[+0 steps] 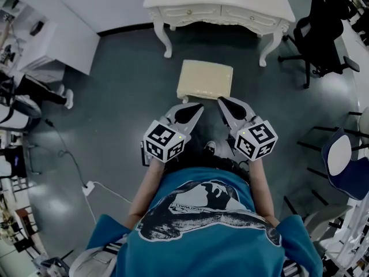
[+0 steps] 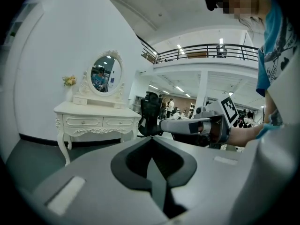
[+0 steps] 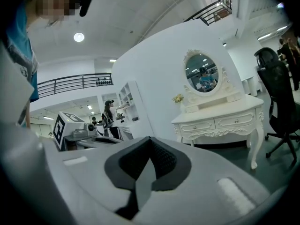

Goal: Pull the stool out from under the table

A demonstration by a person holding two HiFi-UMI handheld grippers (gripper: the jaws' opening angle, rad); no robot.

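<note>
The cream-cushioned stool [image 1: 205, 79] stands on the grey floor, in front of the white dressing table [image 1: 219, 4] and wholly clear of it. My left gripper [image 1: 199, 105] and right gripper [image 1: 222, 100] hover side by side just short of the stool's near edge, tips pointing at it. Both are shut with nothing between the jaws. In the left gripper view the left gripper [image 2: 151, 139] has its jaws pressed together, with the dressing table [image 2: 96, 114] beyond and the right gripper [image 2: 197, 125] alongside. In the right gripper view the right gripper [image 3: 150, 139] shows the same closed jaws.
A black office chair [image 1: 323, 33] stands right of the table. A white cabinet [image 1: 52, 33] is at the far left. A cable with a power strip [image 1: 86, 188] lies on the floor at my left. Another chair [image 1: 343, 160] is at the right edge.
</note>
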